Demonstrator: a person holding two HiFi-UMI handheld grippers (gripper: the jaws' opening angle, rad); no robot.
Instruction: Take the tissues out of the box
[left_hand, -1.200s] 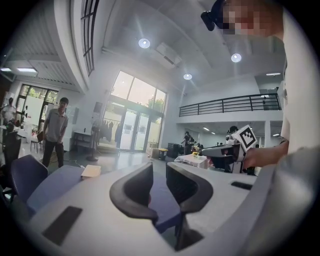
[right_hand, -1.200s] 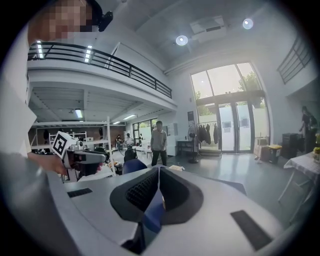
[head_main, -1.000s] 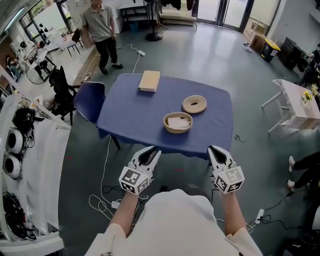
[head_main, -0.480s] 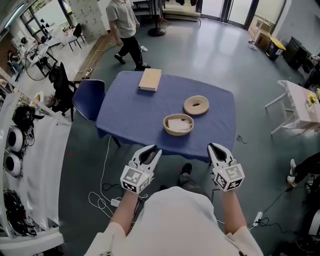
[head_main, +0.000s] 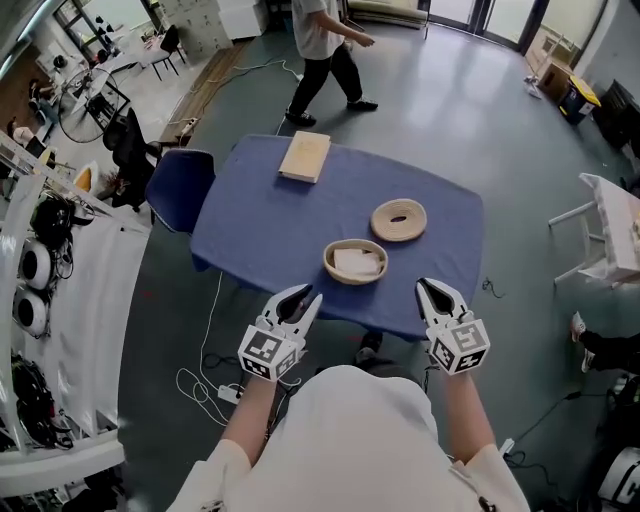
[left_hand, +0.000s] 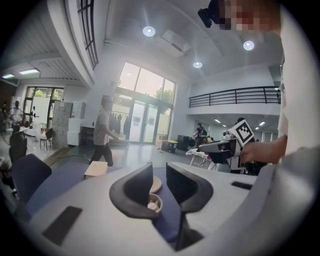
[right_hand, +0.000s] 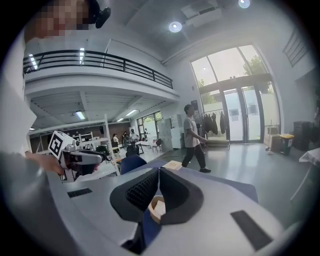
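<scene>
spotted tissue box (head_main: 354, 262) on table (head_main: 255, 230) ahead, well beyond both, left gripper (head_main: 308, 296) parted, empty, right gripper (head_main: 428, 288) pinched shut

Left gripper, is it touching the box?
Apart. The head view shows blue cloth between the left gripper and the box.

No readable text or numbers; square coded markers (head_main: 262, 352) on left claw (head_main: 307, 294), right claw (head_main: 430, 286).
</scene>
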